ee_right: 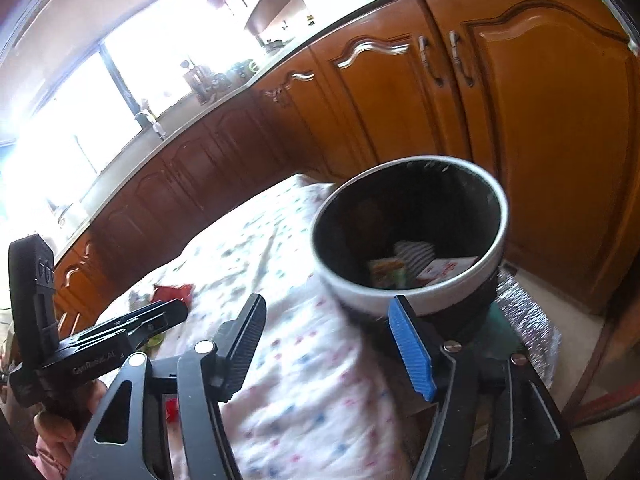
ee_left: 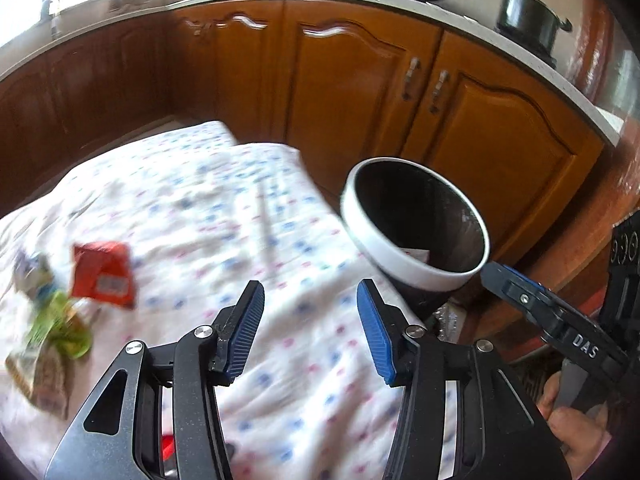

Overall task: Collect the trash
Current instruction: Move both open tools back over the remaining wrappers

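A black trash bin with a white rim point(ee_left: 404, 268) stands beside the table's right edge; in the right wrist view the bin point(ee_right: 460, 280) holds several wrappers point(ee_right: 400, 272). A red wrapper point(ee_left: 102, 274) and a green and beige pile of wrappers point(ee_left: 52, 328) lie on the tablecloth at the left. My left gripper point(ee_left: 310, 328) is open and empty above the cloth. My right gripper point(ee_right: 332, 344) is open and empty just in front of the bin. The right gripper also shows in the left wrist view point(ee_left: 516, 284), and the left gripper in the right wrist view point(ee_right: 160, 314).
A white dotted tablecloth point(ee_left: 224, 216) covers the table. Wooden cabinets point(ee_left: 352, 88) with a counter run behind. A pot point(ee_left: 528, 16) stands on the stove. A silvery mat point(ee_right: 524, 320) lies under the bin.
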